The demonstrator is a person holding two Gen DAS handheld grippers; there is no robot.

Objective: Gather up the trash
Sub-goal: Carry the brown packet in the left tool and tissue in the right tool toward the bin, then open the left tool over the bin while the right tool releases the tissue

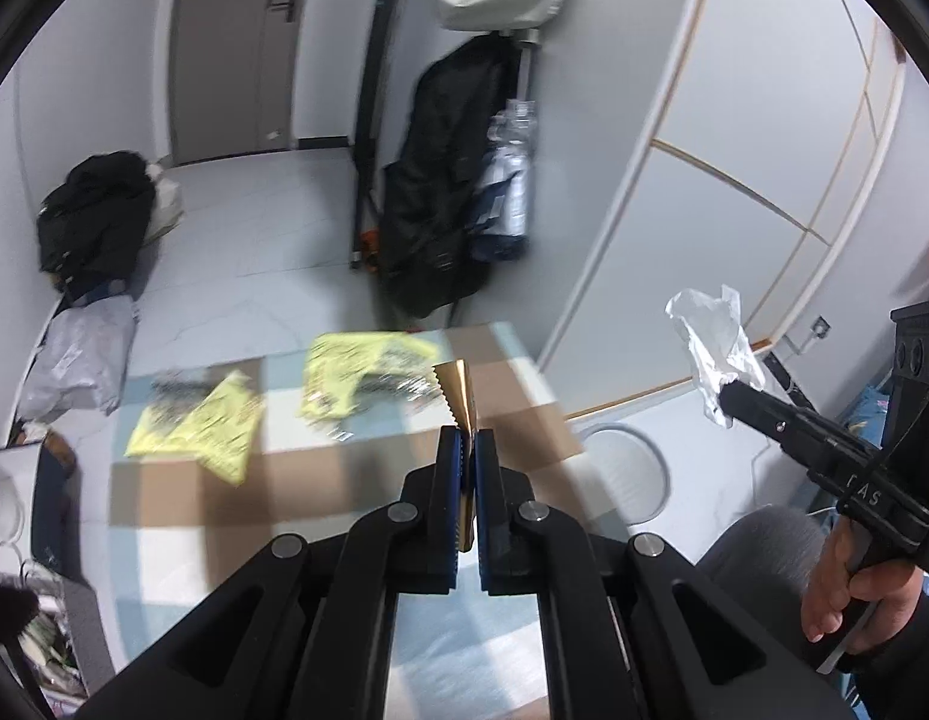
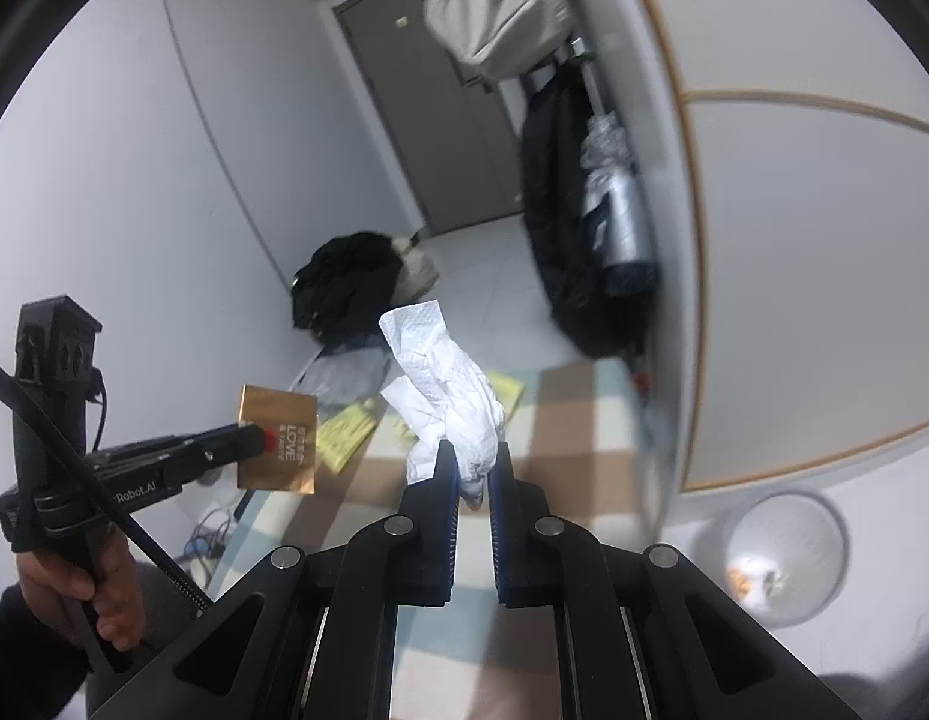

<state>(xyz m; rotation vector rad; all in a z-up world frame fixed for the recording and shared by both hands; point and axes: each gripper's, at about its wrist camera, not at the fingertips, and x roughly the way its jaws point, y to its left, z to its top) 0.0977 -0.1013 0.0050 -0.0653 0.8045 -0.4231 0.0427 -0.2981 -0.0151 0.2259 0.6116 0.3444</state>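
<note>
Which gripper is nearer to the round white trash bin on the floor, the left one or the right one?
Right. The right gripper, shut on crumpled white tissue, is just left of the round white trash bin. The left gripper, holding a gold wrapper, is farther left over the checkered table.

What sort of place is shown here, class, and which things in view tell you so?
Probably a room in a home, near its entrance: a grey door with a lever handle, a black coat hanging on a rack, and a checked blue-and-brown cloth-covered table.
</note>
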